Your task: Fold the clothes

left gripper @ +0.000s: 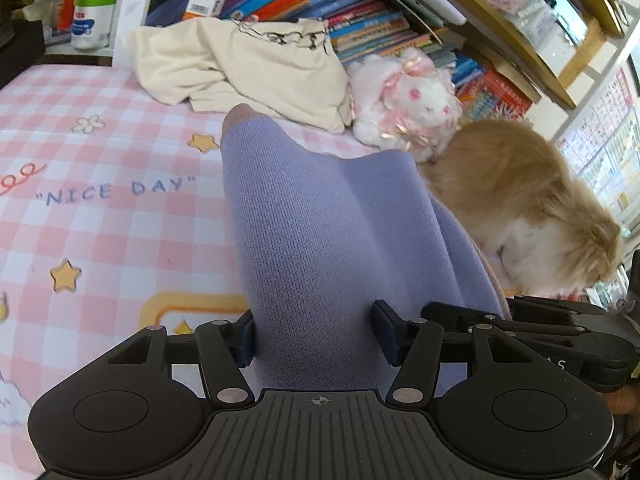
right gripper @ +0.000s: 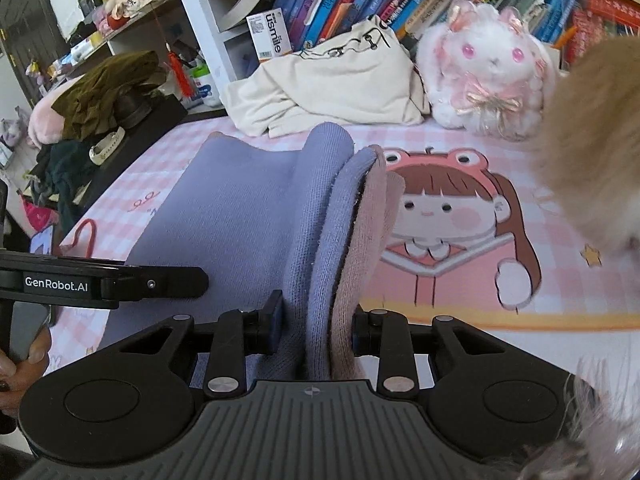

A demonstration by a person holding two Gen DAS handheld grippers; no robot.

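Hanging between both grippers above the pink checked bedsheet (left gripper: 100, 232), the lavender knitted garment with pink trim (left gripper: 320, 220) looked soft, light and droopy. The left gripper (left gripper: 314, 334) and right gripper (right gripper: 316, 330) each pinched a bunched edge, sensible holds near corners.

Two grippers, left gripper (left gripper: 314, 334) and right gripper (right gripper: 314, 330); one lilac garment (left gripper: 320, 220) between both pairs of fingers; beyond the fingertips one cream garment (left gripper: 240, 68), one white plush rabbit (right gripper: 486, 72), one tan furry animal (left gripper: 520, 204)
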